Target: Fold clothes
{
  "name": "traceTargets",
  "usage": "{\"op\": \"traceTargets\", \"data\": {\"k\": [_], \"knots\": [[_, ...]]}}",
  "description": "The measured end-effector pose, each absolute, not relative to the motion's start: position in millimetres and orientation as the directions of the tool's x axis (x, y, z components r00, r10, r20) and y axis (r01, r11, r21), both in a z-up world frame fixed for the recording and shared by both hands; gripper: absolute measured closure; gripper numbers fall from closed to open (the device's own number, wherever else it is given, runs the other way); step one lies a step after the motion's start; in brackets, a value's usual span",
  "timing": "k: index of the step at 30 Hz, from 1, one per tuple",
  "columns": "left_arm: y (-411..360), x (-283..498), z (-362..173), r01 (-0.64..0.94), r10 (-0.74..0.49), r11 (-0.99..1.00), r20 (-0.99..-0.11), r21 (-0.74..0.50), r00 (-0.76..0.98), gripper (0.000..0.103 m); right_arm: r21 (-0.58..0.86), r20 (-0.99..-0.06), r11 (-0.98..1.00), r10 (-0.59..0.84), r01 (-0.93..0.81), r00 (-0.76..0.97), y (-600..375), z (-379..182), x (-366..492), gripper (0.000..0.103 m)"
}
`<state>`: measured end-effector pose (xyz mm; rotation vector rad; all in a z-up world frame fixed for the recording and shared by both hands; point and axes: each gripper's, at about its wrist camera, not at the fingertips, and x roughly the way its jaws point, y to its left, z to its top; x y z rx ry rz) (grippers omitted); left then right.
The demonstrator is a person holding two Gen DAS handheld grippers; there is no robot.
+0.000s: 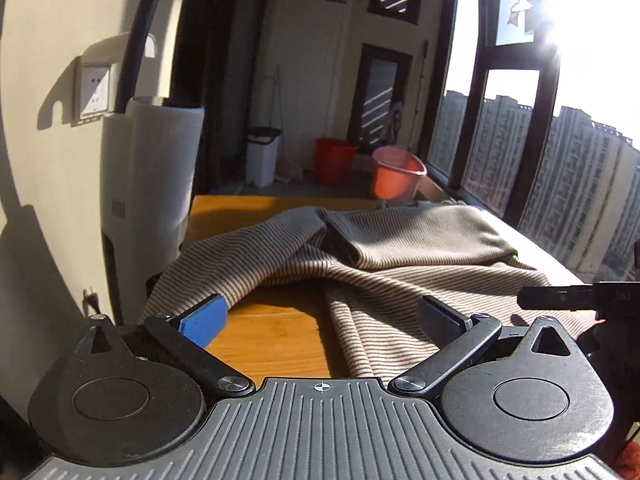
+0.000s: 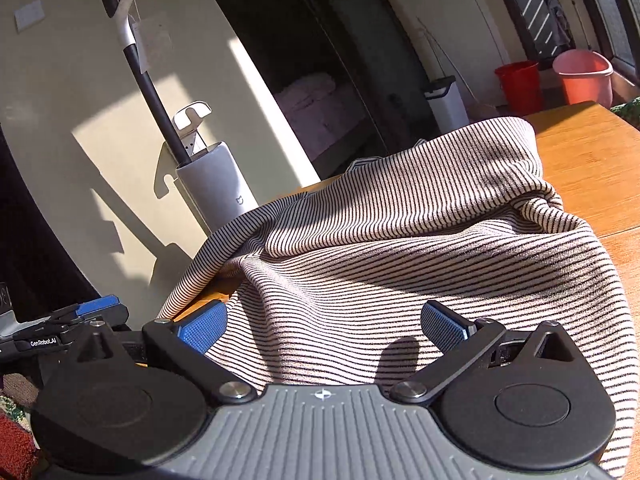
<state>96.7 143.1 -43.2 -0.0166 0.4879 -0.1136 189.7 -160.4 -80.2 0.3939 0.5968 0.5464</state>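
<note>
A beige garment with thin dark stripes (image 1: 400,256) lies bunched on a wooden table (image 1: 272,332), one part folded over at the far side. My left gripper (image 1: 320,318) is open above the table's near edge, nothing between its blue pads; bare wood shows between the fingers. In the right wrist view the same striped garment (image 2: 380,248) fills the middle. My right gripper (image 2: 324,326) stands wide open just over the cloth, its pads (image 2: 202,328) clear of the fabric. The left gripper (image 2: 60,324) shows at the left edge, and the right gripper's finger (image 1: 560,298) at the right edge.
A white cylindrical appliance (image 1: 152,184) with a black pole stands against the wall left of the table. Two red buckets (image 1: 396,172) and a white bin (image 1: 262,156) sit on the floor beyond. A window (image 1: 540,160) runs along the right side.
</note>
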Motion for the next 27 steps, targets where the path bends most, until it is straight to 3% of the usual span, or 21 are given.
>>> {"op": "traceTargets", "data": {"k": [2, 5, 8, 11, 18, 19, 20, 22, 24, 27], "knots": [[166, 88, -45, 0.012, 0.026, 0.997, -0.484, 0.075, 0.874, 0.004, 0.516, -0.416, 0.778, 0.593, -0.358, 0.690, -163, -83, 191, 0.000], [193, 83, -56, -0.071, 0.171, 0.976, -0.523, 0.206, 0.835, 0.029, 0.531, -0.415, 0.772, 0.597, -0.349, 0.687, -163, -84, 193, 0.000], [214, 85, -73, -0.071, 0.215, 0.962, -0.576, 0.262, 0.788, 0.030, 0.533, -0.419, 0.773, 0.594, -0.343, 0.687, -163, -84, 193, 0.000], [217, 93, -86, -0.010, 0.175, 0.965, -0.613, 0.263, 0.770, 0.029, 0.538, -0.423, 0.774, 0.591, -0.334, 0.687, -164, -84, 195, 0.000], [207, 119, -98, 0.040, 0.143, 0.959, -0.604, 0.280, 0.784, 0.034, 0.550, -0.425, 0.771, 0.590, -0.323, 0.686, -165, -85, 195, 0.000], [206, 122, -99, 0.046, 0.140, 0.958, -0.602, 0.283, 0.786, 0.045, 0.551, -0.425, 0.770, 0.591, -0.322, 0.686, -165, -85, 196, 0.000], [205, 125, -99, 0.052, 0.137, 0.957, -0.601, 0.286, 0.788, 0.064, 0.553, -0.424, 0.769, 0.592, -0.322, 0.686, -165, -85, 196, 0.000], [202, 129, -99, 0.063, 0.136, 0.953, -0.601, 0.298, 0.787, 0.082, 0.557, -0.422, 0.766, 0.593, -0.321, 0.686, -165, -86, 196, 0.000], [200, 130, -97, 0.062, 0.140, 0.950, -0.592, 0.307, 0.793, 0.090, 0.561, -0.419, 0.763, 0.595, -0.320, 0.686, -166, -86, 196, 0.000], [198, 128, -87, 0.044, 0.149, 0.949, -0.568, 0.312, 0.809, 0.093, 0.568, -0.415, 0.759, 0.598, -0.318, 0.686, -167, -86, 196, 0.000]]}}
